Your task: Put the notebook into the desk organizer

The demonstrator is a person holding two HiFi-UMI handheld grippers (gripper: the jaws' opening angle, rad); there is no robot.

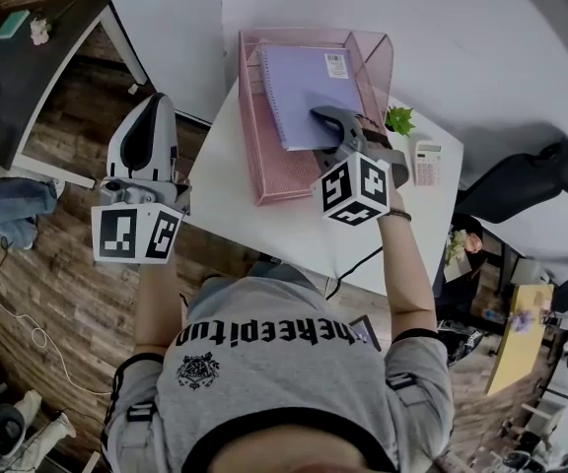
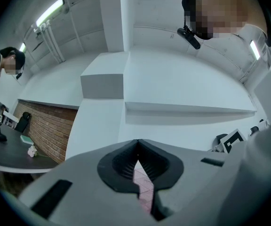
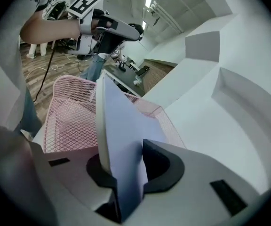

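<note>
A lavender spiral notebook (image 1: 304, 82) lies inside the pink mesh desk organizer (image 1: 252, 156) on the white table (image 1: 264, 227). My right gripper (image 1: 320, 118) reaches over the organizer's near right side and is shut on the notebook's near edge. In the right gripper view the notebook (image 3: 121, 121) stands edge-on between the two dark pads (image 3: 161, 166), with the organizer's mesh (image 3: 69, 112) behind it. My left gripper (image 1: 152, 131) is held off the table's left edge, above the wooden floor, away from the organizer. Its jaws (image 2: 137, 149) are shut with nothing held and point up at the ceiling.
A small green plant (image 1: 399, 119) and a white calculator (image 1: 427, 162) sit on the table right of the organizer. A dark desk (image 1: 28, 57) stands at the far left and a black chair (image 1: 531, 177) at the right. A cable (image 1: 358, 262) hangs off the table's near edge.
</note>
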